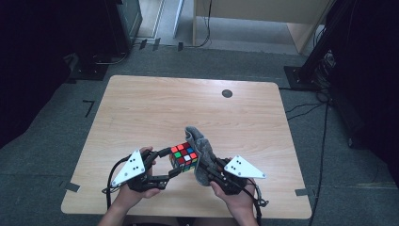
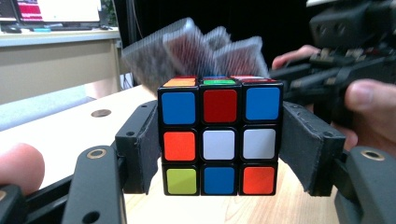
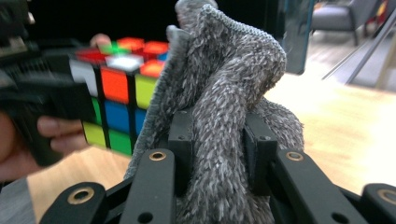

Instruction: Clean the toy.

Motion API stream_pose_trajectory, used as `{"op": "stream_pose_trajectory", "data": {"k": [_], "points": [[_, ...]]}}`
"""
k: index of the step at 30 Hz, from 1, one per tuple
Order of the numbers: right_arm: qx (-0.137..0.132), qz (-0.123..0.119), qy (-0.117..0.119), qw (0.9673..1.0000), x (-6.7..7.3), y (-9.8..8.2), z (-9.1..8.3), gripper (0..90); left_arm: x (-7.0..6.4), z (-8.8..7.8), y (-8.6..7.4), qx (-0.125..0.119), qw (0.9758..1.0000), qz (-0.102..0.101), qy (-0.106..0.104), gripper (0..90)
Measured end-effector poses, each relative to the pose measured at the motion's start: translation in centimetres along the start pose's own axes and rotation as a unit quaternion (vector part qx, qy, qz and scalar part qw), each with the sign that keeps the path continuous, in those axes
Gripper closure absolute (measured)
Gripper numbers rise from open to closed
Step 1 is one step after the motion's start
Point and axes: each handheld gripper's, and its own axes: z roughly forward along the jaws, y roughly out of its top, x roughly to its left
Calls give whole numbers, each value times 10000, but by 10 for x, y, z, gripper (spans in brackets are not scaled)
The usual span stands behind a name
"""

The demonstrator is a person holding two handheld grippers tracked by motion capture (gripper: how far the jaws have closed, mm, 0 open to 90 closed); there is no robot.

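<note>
A scrambled Rubik's cube is held just above the wooden table near its front edge. My left gripper is shut on the cube, one pad against each side. A grey fuzzy cloth hangs bunched against the cube's right side. My right gripper is shut on that cloth, which stands up between its jaws. The cube lies just behind and left of the cloth in the right gripper view. The cloth looks blurred behind the cube in the left gripper view.
A small dark round disc is set in the tabletop at the far right. Black stands and cables sit on the floor around the table. A pale cabinet stands beyond the far edge.
</note>
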Motion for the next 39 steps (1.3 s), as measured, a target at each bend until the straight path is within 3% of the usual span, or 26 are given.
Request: {"op": "stream_pose_trajectory", "data": {"k": [3,5,7,9,12,15,22,26,31,34,36,39], "points": [[345,-49,160,9993,-3,-4,6,688,1,-2,1,-72,10000,-26,-23,348],[270,-101,89,9995,-4,-1,3,689,3,-2,0,-91,9999,-47,-2,348],[21,24,72,10000,-4,4,-2,693,3,-2,0,-92,9999,-58,13,348],[-24,99,144,9998,-3,5,-3,693,4,-3,1,-120,9999,-87,32,348],[444,32,282,9986,-2,-4,9,688,2,-6,4,-270,9995,-42,157,348],[674,133,484,9965,0,-12,17,688,3,-10,7,-479,9986,-156,160,348],[264,465,883,9947,18,-12,20,699,5,-8,2,-591,9974,-401,93,348],[327,713,1287,9886,22,-17,28,698,1,-3,1,-455,9985,-283,135,348],[311,698,1060,9914,15,-15,25,702,2,-5,2,-527,9981,-263,199,349],[117,992,815,9917,5,-13,18,706,4,-7,2,-579,9975,-339,232,349],[129,953,886,9914,8,-14,19,705,3,-6,1,-574,9975,-345,246,349],[254,842,1195,9889,20,-16,26,704,0,-2,0,-510,9978,-314,274,349]]}}
